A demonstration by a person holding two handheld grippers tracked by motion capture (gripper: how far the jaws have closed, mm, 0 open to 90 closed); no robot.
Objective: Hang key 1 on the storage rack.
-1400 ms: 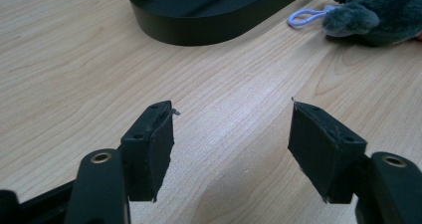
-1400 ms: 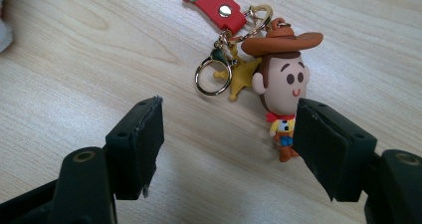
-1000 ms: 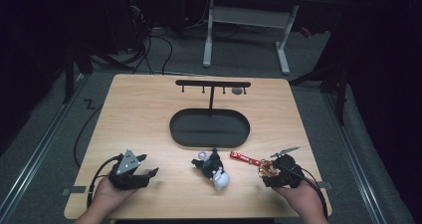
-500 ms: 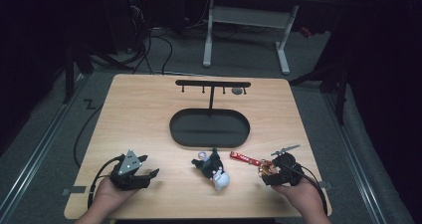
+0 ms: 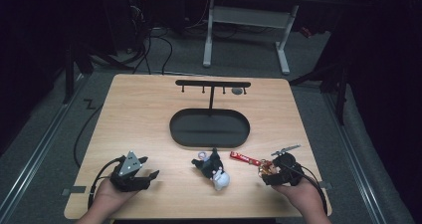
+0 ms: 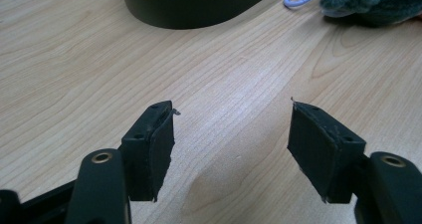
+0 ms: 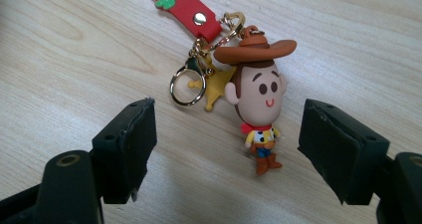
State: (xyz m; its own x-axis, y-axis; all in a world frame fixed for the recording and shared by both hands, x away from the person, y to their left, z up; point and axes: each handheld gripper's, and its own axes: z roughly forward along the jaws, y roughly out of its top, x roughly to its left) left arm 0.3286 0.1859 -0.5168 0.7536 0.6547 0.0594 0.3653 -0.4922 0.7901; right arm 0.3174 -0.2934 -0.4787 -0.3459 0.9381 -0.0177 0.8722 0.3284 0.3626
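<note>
A cowboy-figure keychain (image 7: 259,97) with a red strap (image 7: 184,7) and gold rings lies flat on the wooden table (image 5: 139,114). It lies between the jaws of my right gripper (image 7: 227,106), untouched. Those jaws have just been opening and stand open. In the high view that gripper (image 5: 271,173) rests at the front right, with the cowboy keychain (image 5: 265,170) at its tips and the red strap (image 5: 244,159) running left. My left gripper (image 5: 148,167) sits at the front left, open (image 6: 231,107) over bare wood. A dark plush toy (image 5: 215,168) with a white head lies between the two.
A black hanger stand (image 5: 212,83) with small hooks rises from an oval black base (image 5: 174,129) at the table's middle. The base's edge (image 6: 199,10) and the plush (image 6: 368,0) with its pale loop lie ahead of the left gripper. Cables trail from both grippers.
</note>
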